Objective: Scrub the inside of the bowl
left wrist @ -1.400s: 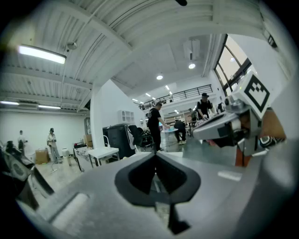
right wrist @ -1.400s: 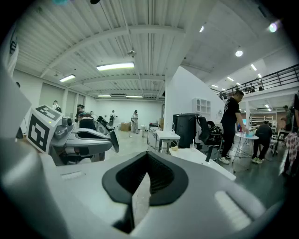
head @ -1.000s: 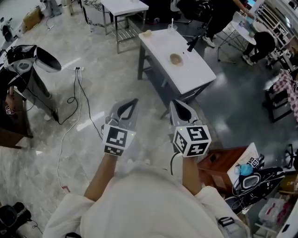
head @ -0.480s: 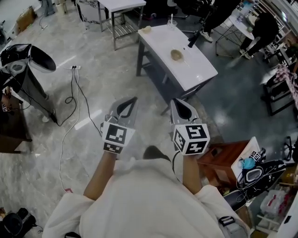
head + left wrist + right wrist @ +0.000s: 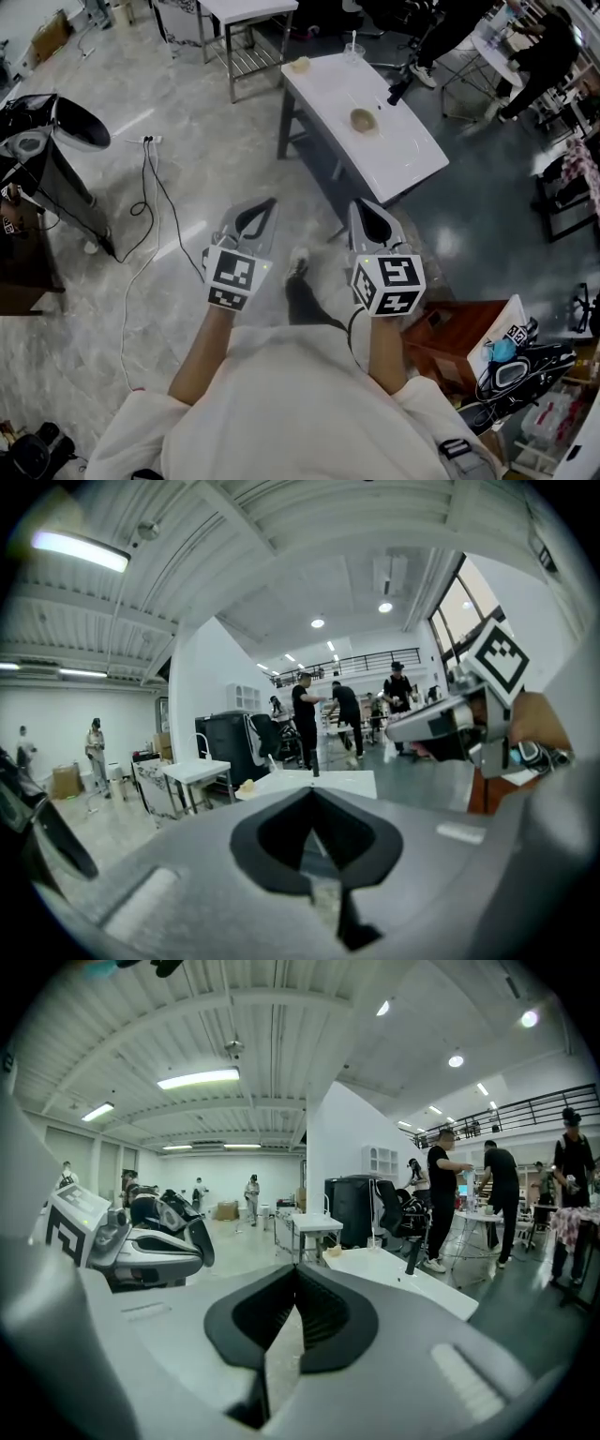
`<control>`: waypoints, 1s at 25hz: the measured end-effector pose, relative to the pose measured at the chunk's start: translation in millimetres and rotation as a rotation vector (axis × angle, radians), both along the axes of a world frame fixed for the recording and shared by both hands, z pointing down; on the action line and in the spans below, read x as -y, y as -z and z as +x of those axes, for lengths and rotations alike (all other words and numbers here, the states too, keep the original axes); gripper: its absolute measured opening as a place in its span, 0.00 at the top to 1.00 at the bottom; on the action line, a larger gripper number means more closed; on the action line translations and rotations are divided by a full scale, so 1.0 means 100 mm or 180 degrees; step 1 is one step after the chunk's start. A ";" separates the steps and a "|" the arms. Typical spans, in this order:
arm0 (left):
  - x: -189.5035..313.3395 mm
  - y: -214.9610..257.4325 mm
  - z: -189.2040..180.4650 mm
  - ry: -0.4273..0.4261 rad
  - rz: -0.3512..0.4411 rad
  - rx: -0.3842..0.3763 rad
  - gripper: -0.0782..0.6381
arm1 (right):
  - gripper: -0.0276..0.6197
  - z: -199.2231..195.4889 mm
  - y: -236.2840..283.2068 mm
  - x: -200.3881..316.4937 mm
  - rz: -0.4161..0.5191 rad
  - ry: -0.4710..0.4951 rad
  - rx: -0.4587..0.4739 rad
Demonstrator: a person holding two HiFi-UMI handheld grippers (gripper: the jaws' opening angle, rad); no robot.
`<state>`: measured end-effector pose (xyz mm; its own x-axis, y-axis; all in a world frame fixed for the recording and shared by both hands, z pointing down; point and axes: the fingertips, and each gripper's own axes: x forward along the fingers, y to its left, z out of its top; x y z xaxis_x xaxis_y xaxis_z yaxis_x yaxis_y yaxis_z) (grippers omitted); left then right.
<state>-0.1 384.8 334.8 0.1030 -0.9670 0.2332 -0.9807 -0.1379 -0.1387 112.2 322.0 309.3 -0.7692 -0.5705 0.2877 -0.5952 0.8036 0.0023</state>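
A wide hall with a pale stone floor (image 5: 187,141). The left gripper (image 5: 270,202) and the right gripper (image 5: 357,206) both have jaws pressed together, holding nothing. Well ahead, the bowl (image 5: 363,119) stands on a white table (image 5: 412,155); its content is too small to see. Scrubbed unheld, it may slide, I think.

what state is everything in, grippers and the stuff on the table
left gripper: shut, empty, over the floor, short of the table
right gripper: shut, empty, level with the left one
bowl: upright on the white table, nothing touching it
cup: upright at the table's far end, straw in it
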 end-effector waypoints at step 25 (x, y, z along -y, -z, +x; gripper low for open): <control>3.38 0.07 -1.35 0.0134 -0.0227 0.0111 0.89 | 0.95 -1.53 -0.07 3.33 -0.0202 0.0417 -0.0097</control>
<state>-135.2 46.7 328.0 0.0532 -0.9511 0.3044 -0.9805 -0.1074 -0.1644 -41.2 -11.1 316.2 -0.8263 -0.4457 0.3444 -0.4856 0.8735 -0.0345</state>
